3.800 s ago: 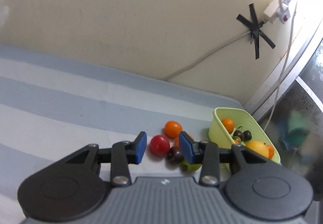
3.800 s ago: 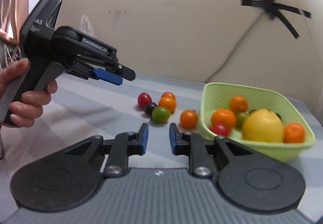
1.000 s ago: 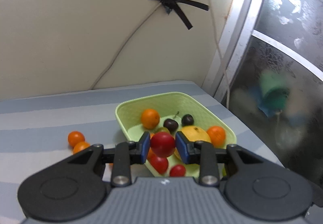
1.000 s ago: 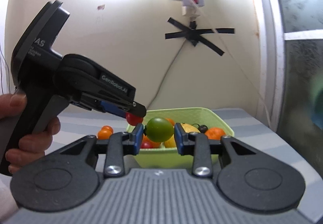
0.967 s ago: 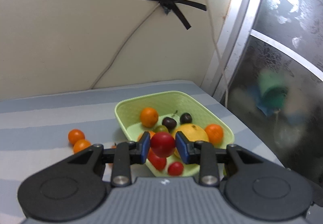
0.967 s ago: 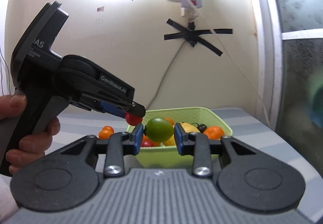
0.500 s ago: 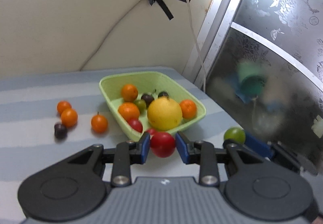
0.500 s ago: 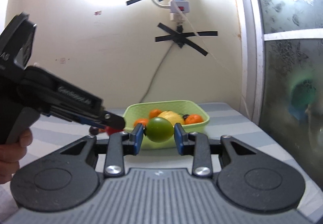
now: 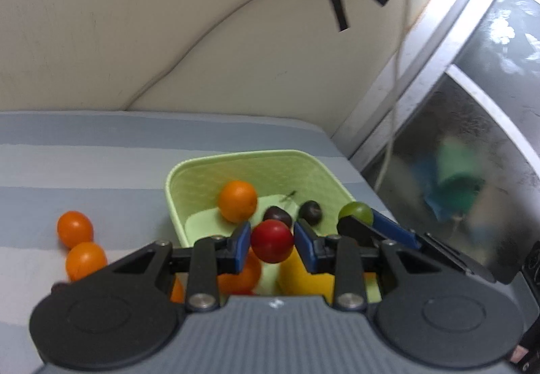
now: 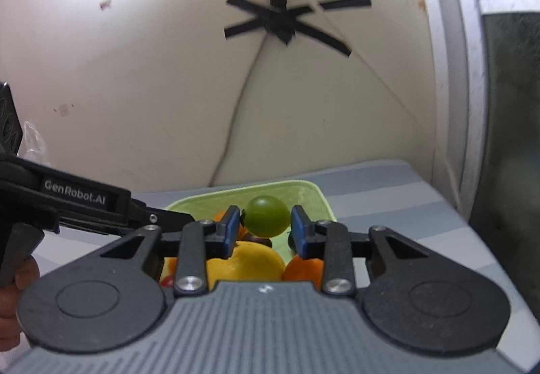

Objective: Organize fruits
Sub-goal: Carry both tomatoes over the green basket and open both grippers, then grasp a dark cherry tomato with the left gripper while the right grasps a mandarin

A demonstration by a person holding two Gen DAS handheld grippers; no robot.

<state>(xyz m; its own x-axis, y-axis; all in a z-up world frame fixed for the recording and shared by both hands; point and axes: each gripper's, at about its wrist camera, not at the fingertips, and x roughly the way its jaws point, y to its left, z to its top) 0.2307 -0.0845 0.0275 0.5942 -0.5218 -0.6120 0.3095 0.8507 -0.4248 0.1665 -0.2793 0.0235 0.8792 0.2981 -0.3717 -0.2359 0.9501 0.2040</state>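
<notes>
Holding two fruits over the green basket [image 9: 256, 168], both nearly home.

I am gripping a red tomato [image 9: 272, 240] in my left gripper [image 9: 272, 244] and a green tomato [image 10: 266, 217] in my right gripper [image 10: 266, 232], each above the basket, where an orange [image 9: 237, 201] and other fruit are lying; two small oranges [image 9: 75, 228] are waiting left of the basket, so several trips seem left.

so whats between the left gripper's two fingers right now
A red tomato, pinched between the left gripper's blue fingers over the green basket, seen in the left wrist view.
</notes>
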